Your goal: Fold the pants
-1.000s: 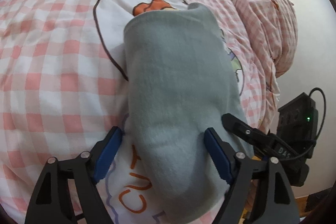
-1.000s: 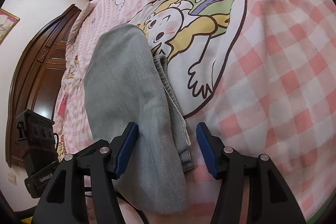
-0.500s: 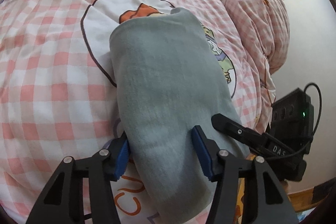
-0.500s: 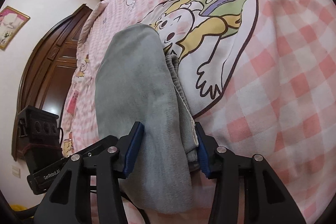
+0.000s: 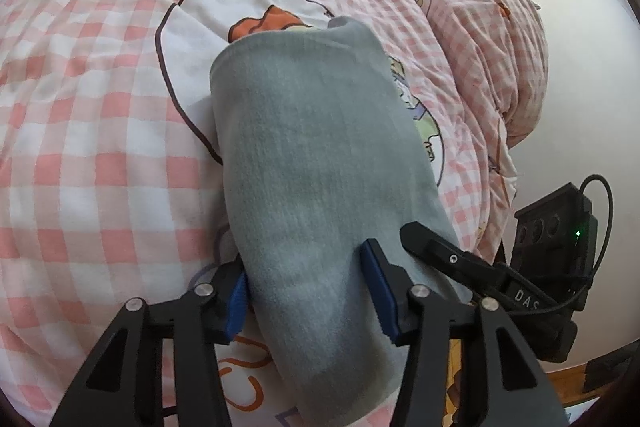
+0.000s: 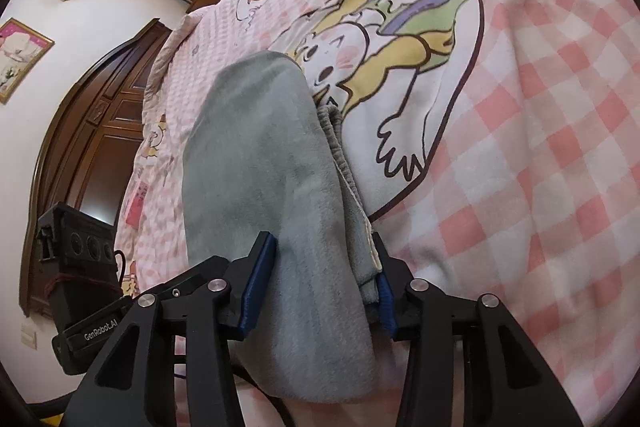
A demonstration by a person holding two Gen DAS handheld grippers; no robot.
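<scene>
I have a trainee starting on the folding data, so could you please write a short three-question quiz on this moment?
1. True or false: the grey pants lie on a pink checked bedspread.
2. Multiple choice: in the right wrist view, the right gripper has its blue pads A) apart over bare bedspread, B) pressing the near end of the pants from both sides, C) around a pillow.
3. Fill in: in the left wrist view, the black device beside the left gripper, at the right edge, shows a small ____ light.

Key: 1 true; 2 B; 3 green.
</scene>
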